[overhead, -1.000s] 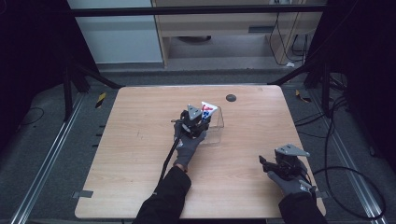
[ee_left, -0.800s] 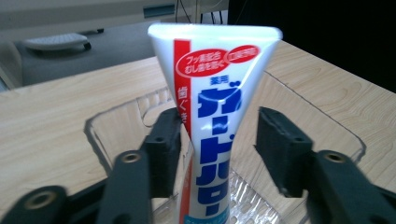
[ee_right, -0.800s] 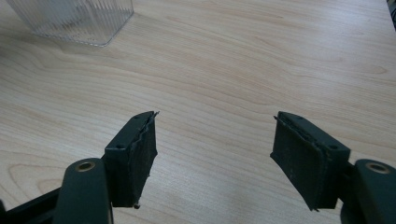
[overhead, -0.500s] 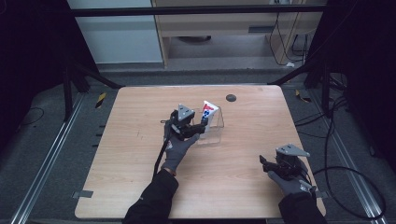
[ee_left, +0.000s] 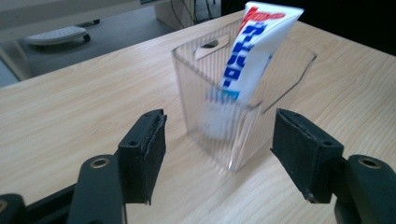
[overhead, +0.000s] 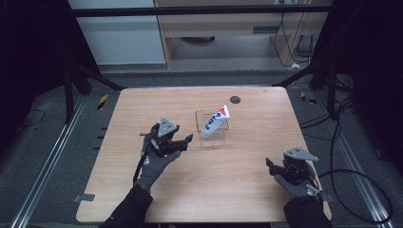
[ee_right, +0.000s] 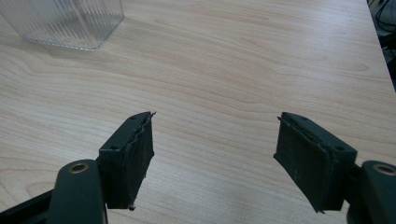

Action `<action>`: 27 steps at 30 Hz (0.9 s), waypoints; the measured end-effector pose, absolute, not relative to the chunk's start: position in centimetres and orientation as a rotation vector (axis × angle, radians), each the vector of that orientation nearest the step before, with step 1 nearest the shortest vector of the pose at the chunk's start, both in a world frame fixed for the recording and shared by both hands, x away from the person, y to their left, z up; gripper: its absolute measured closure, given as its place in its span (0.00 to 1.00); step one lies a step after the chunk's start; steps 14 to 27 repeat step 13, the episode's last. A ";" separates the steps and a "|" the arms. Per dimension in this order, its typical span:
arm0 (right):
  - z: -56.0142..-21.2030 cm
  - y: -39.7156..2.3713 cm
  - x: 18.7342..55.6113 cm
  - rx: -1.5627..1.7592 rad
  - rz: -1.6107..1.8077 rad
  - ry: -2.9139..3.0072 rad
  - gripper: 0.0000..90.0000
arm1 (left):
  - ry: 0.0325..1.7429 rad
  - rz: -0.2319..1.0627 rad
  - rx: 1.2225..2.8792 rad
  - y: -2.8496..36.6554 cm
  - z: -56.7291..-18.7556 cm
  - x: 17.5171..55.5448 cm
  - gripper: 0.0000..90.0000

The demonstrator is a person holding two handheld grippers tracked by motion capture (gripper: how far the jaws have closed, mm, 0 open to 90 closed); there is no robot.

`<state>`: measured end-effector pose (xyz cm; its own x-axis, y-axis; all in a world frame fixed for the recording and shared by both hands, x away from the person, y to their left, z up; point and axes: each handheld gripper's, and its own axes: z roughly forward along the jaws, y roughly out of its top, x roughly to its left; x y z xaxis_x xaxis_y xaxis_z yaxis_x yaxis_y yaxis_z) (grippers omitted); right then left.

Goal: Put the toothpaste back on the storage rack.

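Light wooden table (overhead: 247,190): white-and-blue toothpaste tube (overhead: 215,119) upright in ribbed clear plastic holder (overhead: 211,135), just ahead of left gripper (overhead: 183,142), jaws just opened wide, empty; right gripper (overhead: 271,166) likewise.

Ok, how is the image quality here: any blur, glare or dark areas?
High view: the table is evenly lit, its surroundings fall into deep shadow. Left gripper view: the clear ribbed container is smeared at its lower front, while the toothpaste tube reads clearly. Right gripper view: sharp wood grain, no glare.
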<state>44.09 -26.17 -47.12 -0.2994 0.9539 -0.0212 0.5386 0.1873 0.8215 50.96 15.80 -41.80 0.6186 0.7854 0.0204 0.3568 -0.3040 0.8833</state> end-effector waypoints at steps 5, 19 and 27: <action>-47.2 -26.4 44.0 1.403 0.988 1.910 0.29 | 0.991 0.583 1.894 19.4 -43.2 49.5 0.38; -47.2 -26.5 43.9 1.407 0.986 1.902 0.27 | 1.132 0.610 1.879 23.3 -45.0 48.6 0.38; -47.2 -26.5 43.9 1.407 0.986 1.902 0.27 | 1.132 0.610 1.879 23.3 -45.0 48.6 0.38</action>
